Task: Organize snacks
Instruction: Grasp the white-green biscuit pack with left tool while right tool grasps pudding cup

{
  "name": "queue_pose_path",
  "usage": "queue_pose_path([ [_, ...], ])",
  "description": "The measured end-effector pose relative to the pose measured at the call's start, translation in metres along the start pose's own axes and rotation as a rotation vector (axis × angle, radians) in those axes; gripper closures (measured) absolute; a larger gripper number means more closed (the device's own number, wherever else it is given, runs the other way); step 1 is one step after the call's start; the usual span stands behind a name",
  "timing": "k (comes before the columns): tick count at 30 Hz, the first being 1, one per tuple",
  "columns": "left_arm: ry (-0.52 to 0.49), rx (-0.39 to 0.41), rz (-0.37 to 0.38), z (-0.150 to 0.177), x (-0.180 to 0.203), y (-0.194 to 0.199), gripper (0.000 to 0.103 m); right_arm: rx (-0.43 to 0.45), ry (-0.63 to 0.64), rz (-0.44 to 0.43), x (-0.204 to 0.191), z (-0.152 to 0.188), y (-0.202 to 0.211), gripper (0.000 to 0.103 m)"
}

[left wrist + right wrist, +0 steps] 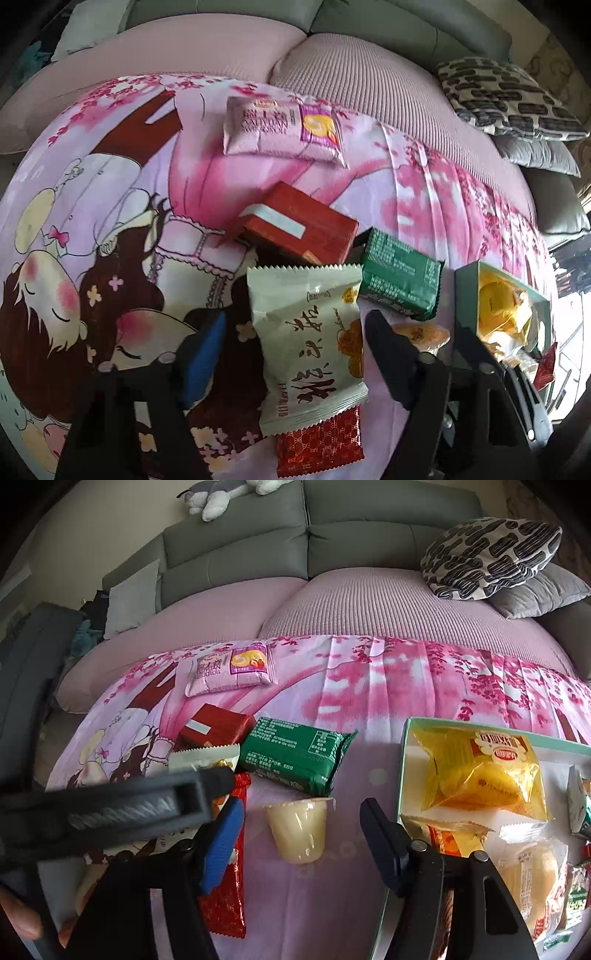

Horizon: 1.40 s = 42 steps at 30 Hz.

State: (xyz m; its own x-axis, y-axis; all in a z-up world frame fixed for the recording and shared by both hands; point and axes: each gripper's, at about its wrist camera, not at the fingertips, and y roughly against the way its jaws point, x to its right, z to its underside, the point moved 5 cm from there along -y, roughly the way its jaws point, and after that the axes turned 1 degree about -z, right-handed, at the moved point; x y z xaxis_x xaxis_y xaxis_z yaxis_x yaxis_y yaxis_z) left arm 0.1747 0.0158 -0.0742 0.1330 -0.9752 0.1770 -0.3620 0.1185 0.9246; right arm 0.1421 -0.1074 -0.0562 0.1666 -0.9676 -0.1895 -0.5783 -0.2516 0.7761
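Note:
Snacks lie on a pink cartoon sheet. In the left wrist view my left gripper is open, its fingers on either side of a white pastry packet; a red packet lies under it. Beyond are a red box, a green packet and a pink Swiss-roll packet. In the right wrist view my right gripper is open around a jelly cup lying on the sheet. The teal box at right holds a yellow cake packet and several other snacks.
The sheet covers a pink mattress pad on a grey sofa. A patterned cushion on a grey cushion sits at the back right. A plush toy lies on the sofa back. The left gripper's body crosses the right wrist view.

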Motion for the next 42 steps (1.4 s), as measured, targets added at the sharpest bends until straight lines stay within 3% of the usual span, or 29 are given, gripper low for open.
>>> queue_pose_path([
  [3, -0.002, -0.008, -0.007, 0.000, 0.000, -0.003, 0.043, -0.013, 0.000, -0.008, -0.001, 0.001, -0.005, 0.037],
  [10, 0.003, -0.002, -0.009, 0.002, -0.004, -0.002, 0.045, -0.019, 0.028, -0.006, -0.007, 0.000, -0.013, 0.043],
  [14, 0.008, -0.002, -0.013, 0.003, -0.007, -0.001, 0.045, -0.024, 0.039, 0.008, -0.008, 0.002, -0.017, 0.053],
  [26, -0.003, 0.035, -0.020, 0.000, -0.004, 0.018, 0.047, 0.012, 0.038, -0.013, -0.011, -0.003, 0.003, 0.056],
  [27, -0.004, 0.040, -0.021, 0.001, -0.004, 0.021, 0.047, 0.023, 0.039, -0.011, -0.011, -0.004, 0.007, 0.061],
  [28, -0.005, 0.045, -0.021, 0.000, -0.004, 0.024, 0.047, 0.036, 0.035, -0.009, -0.011, -0.006, 0.011, 0.079],
  [42, 0.020, 0.044, -0.042, 0.002, -0.011, 0.031, 0.047, 0.016, 0.005, -0.047, -0.008, -0.009, 0.011, 0.078],
])
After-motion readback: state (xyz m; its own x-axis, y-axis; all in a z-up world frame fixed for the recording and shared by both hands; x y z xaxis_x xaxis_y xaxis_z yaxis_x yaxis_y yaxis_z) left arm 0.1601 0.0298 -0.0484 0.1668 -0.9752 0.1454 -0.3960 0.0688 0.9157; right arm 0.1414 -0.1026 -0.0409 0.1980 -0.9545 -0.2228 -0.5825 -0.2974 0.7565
